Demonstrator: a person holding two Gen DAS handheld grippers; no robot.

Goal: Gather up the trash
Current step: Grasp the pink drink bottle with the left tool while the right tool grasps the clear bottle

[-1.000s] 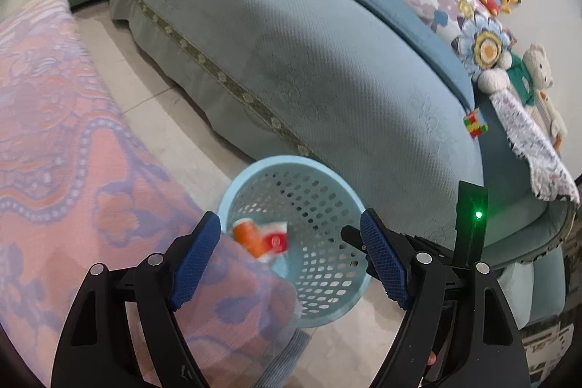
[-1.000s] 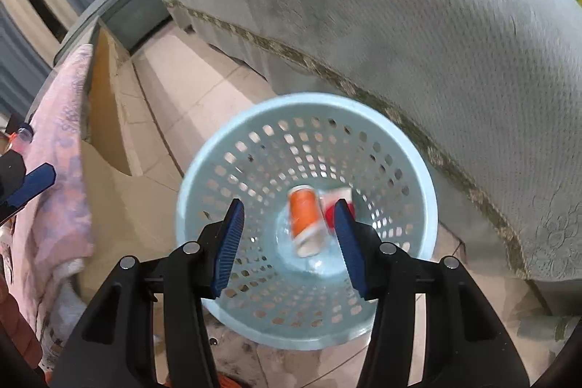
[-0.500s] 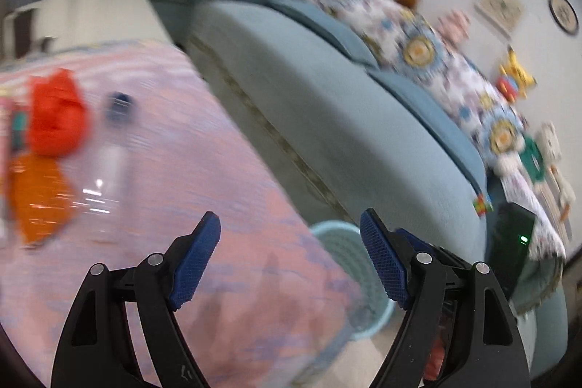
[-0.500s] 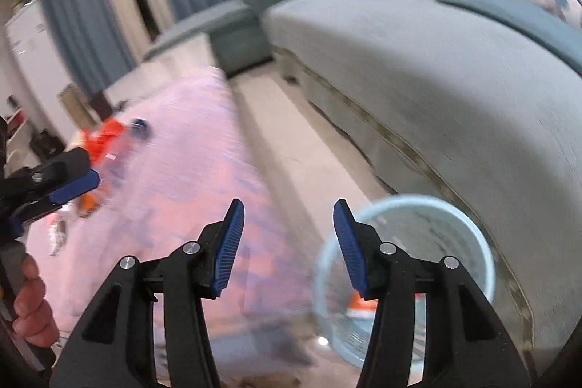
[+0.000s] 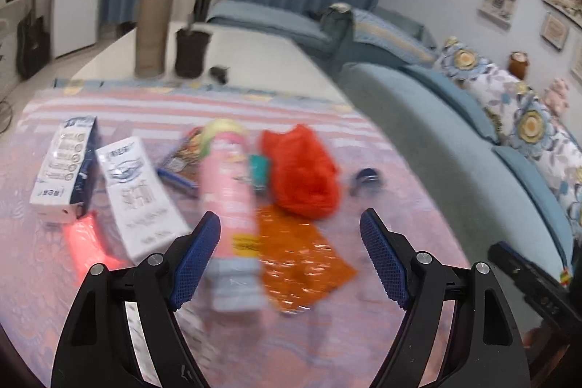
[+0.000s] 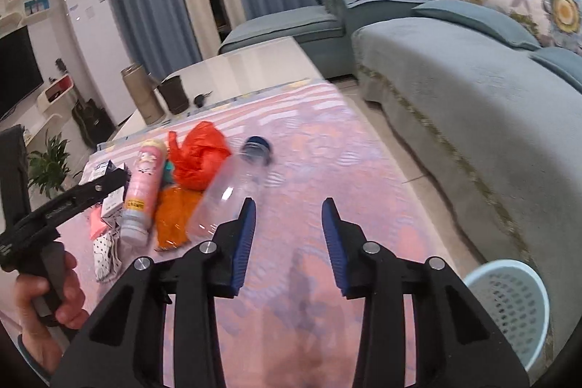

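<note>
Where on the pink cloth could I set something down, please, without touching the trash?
The cloth is bare from the clear bottle to the edge facing the sofa, and ahead of the right gripper. It is crowded on the left: pink bottle, red bag, orange wrapper, cartons.

pink patterned cloth (image 6: 327,148) | pink tube (image 5: 225,191) | red bag (image 5: 302,173) | orange wrapper (image 5: 298,257) | pale-blue perforated basket (image 6: 509,300)

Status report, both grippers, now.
Left gripper open, empty. Right gripper open, empty. Clear bottle nearest right gripper, lying on cloth. Path unobstructed.
</note>
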